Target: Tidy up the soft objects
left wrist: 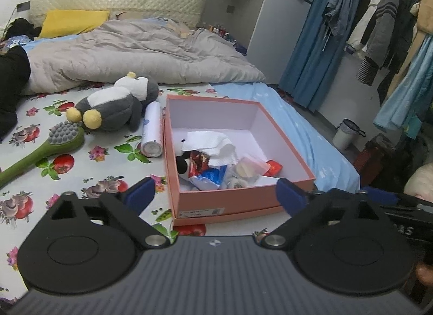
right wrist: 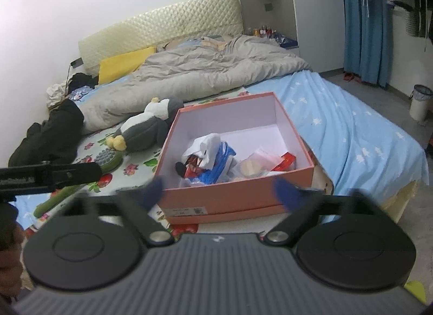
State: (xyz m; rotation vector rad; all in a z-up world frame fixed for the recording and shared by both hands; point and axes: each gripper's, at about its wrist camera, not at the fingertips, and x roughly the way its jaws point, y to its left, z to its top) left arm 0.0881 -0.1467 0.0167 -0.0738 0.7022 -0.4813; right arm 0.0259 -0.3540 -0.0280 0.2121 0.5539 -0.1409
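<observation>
A pink open box (left wrist: 173, 152) (right wrist: 243, 195) stands on the bed, holding white tissue (left wrist: 211, 144), a small black-and-white plush (left wrist: 181, 164) and several packets. Left of it a grey-and-white penguin plush (left wrist: 116, 103) (right wrist: 146, 128) lies on the flowered sheet. Beside the box wall lies a white spray can (left wrist: 151, 130), and further left a green massage brush (left wrist: 54, 144) (right wrist: 108, 159). My left gripper (left wrist: 216, 191) is open just before the box's near wall, nothing between its blue fingers. My right gripper (right wrist: 219, 191) is open too, at the same near wall, holding nothing.
A grey duvet (left wrist: 140, 49) and a yellow pillow (left wrist: 73, 21) fill the far half of the bed. Black clothing (right wrist: 51, 133) lies at the left edge. To the right the bed drops to the floor, with a white bin (right wrist: 419, 103), a blue curtain (left wrist: 305, 44) and hanging clothes.
</observation>
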